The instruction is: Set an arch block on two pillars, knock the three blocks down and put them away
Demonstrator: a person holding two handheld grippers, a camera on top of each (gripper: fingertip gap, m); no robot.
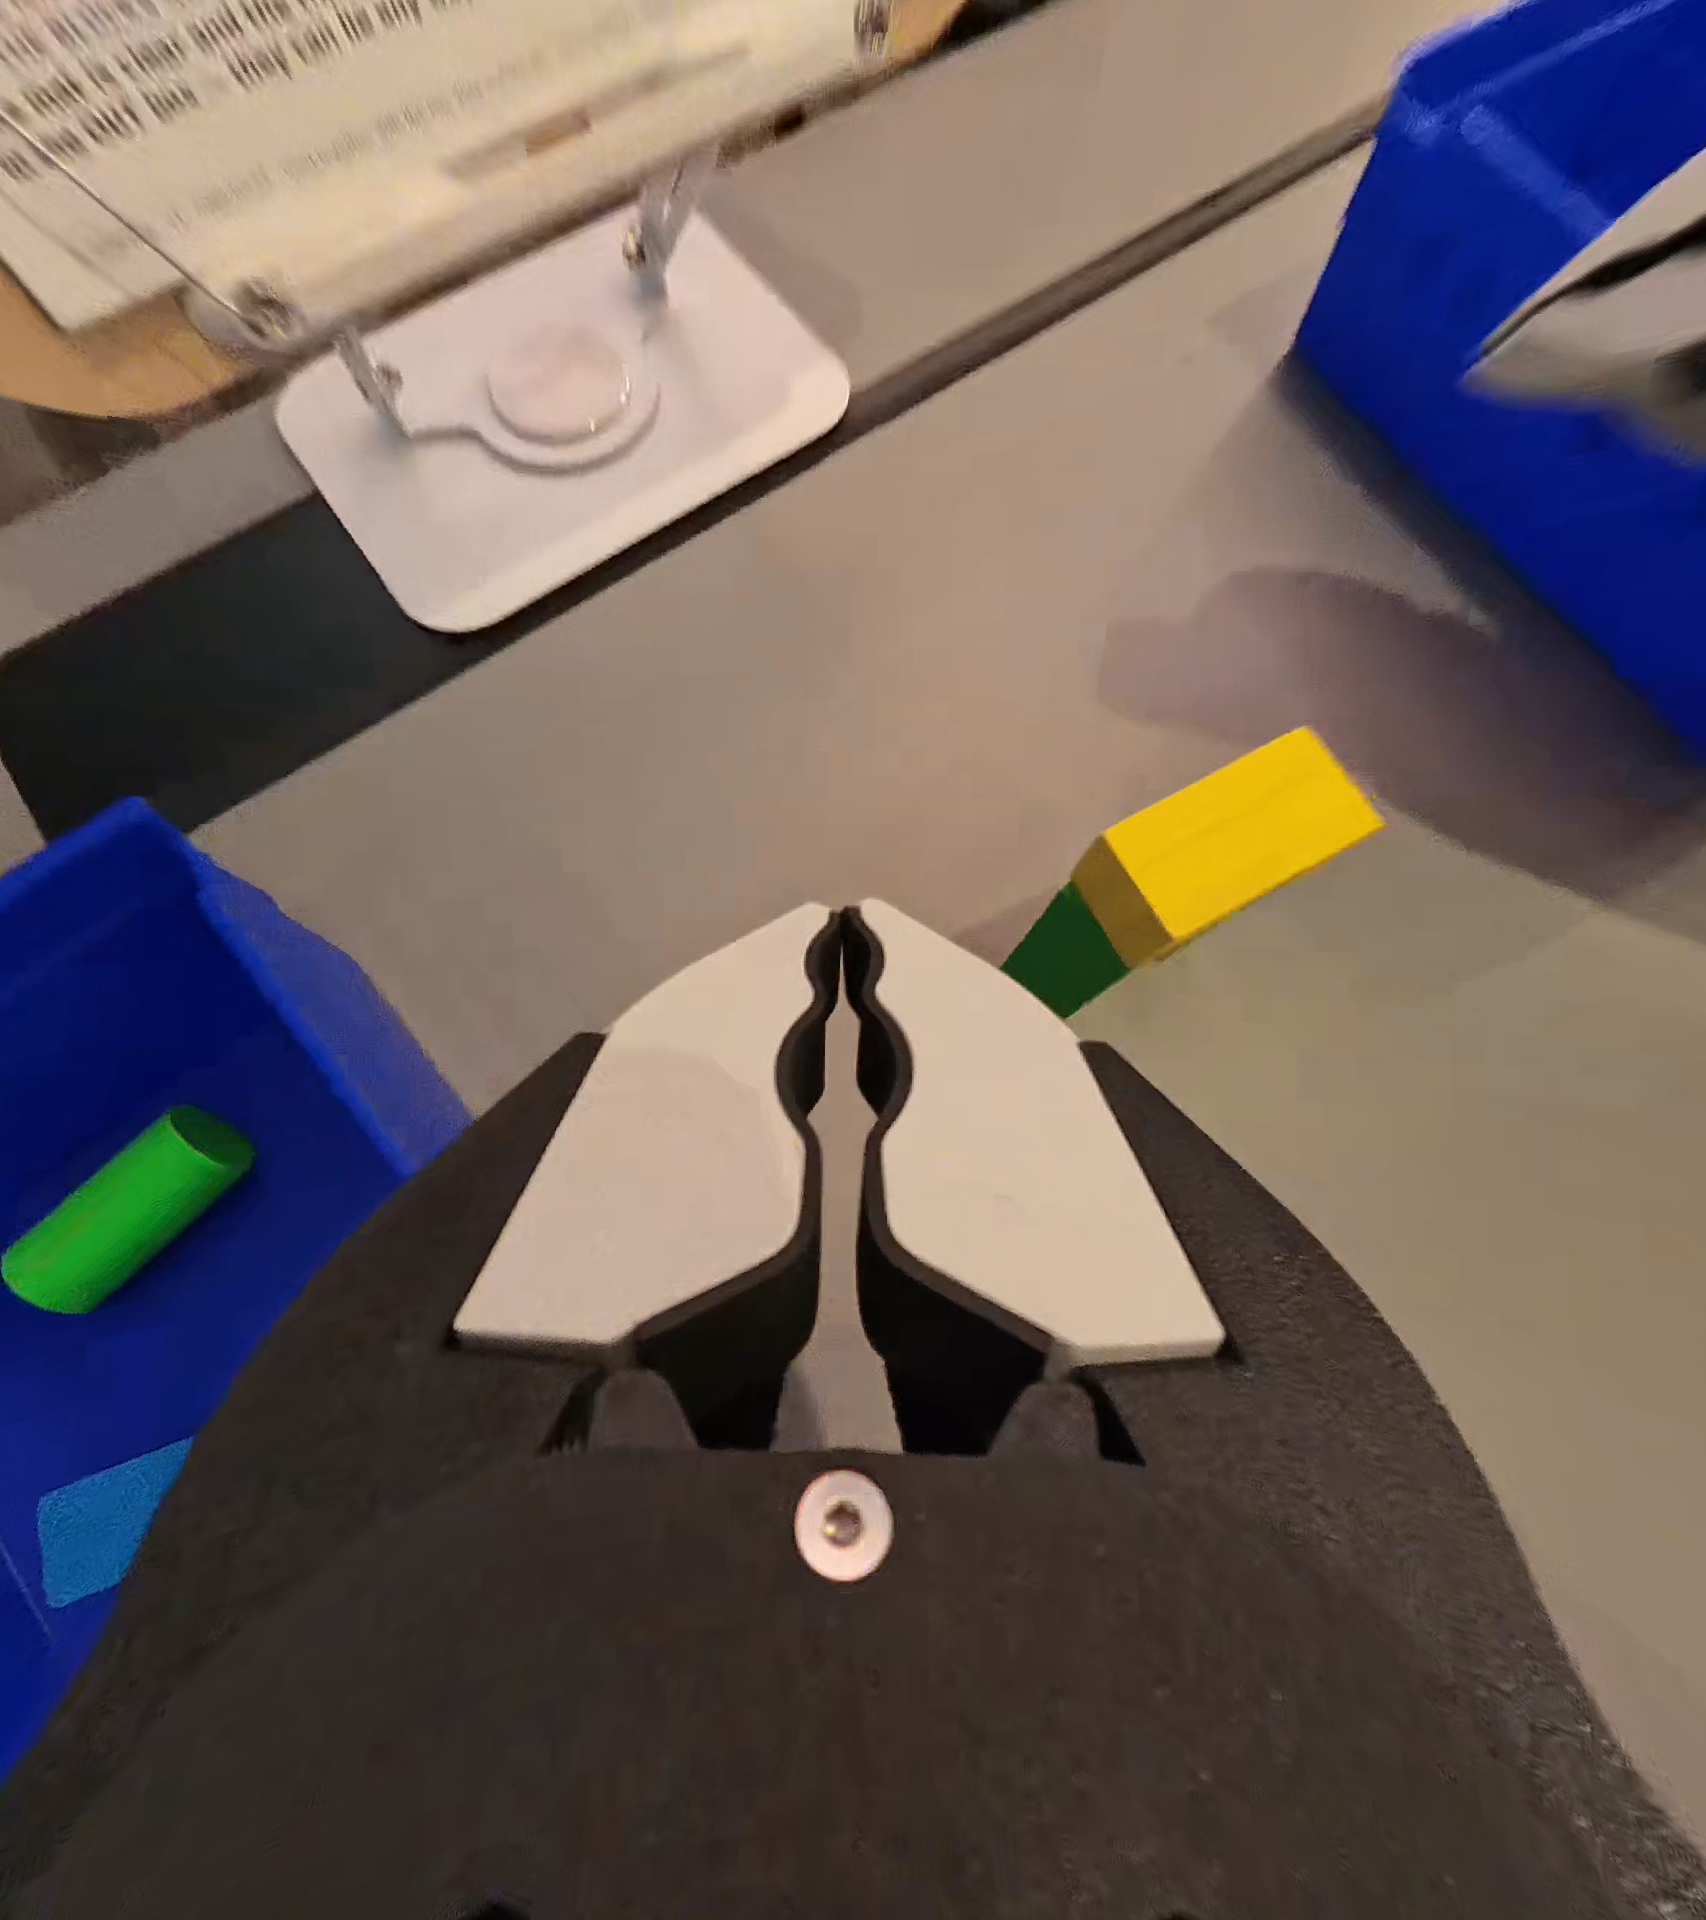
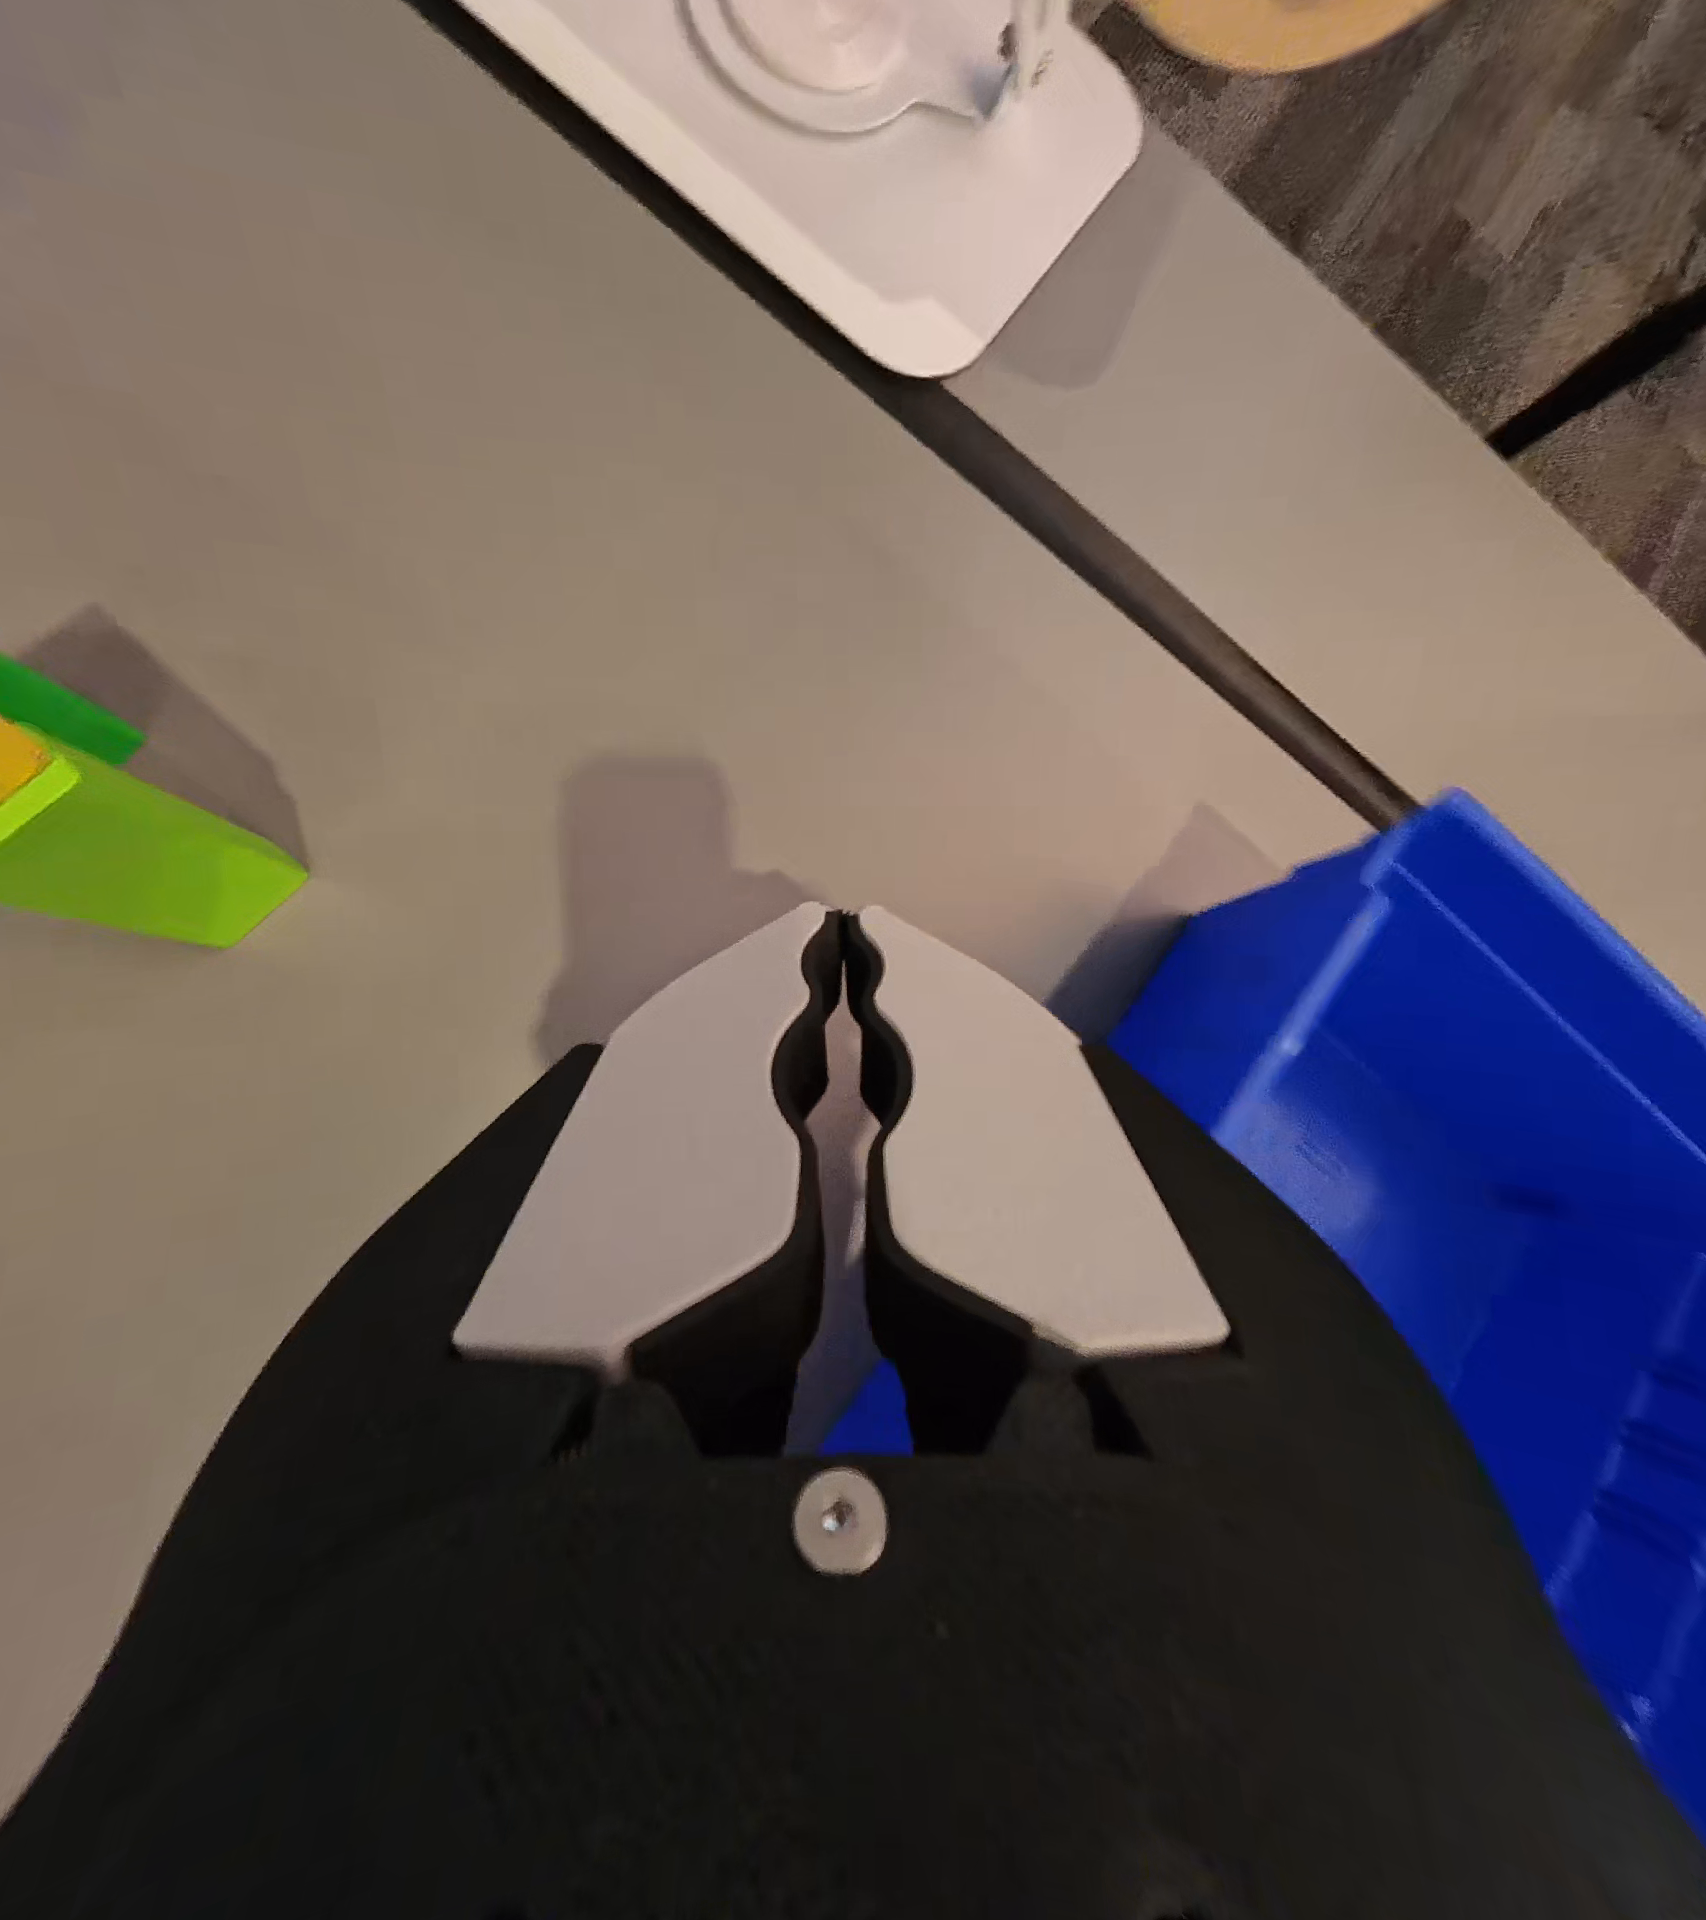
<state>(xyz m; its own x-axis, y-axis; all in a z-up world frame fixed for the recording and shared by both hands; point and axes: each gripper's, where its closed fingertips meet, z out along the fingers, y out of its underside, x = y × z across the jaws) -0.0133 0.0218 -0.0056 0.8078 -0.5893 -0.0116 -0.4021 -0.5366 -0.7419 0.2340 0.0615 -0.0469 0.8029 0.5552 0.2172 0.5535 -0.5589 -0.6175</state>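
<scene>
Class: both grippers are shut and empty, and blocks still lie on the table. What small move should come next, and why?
Probably open the left gripper and ease it right toward the yellow block. That block lies just right of its tips, leaning on a dark green block, and shut fingers cannot grasp it. The right gripper sits farther away, beside a blue bin.

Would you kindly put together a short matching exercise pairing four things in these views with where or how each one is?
Things:
1. green cylinder
2. yellow block
3. left hand-held gripper
4. white stand base

Places or states:
A. at the table's far edge
B. shut, holding nothing
C. lying inside the blue bin
D. resting on top of green blocks

Pairs: 1-C, 2-D, 3-B, 4-A
</scene>
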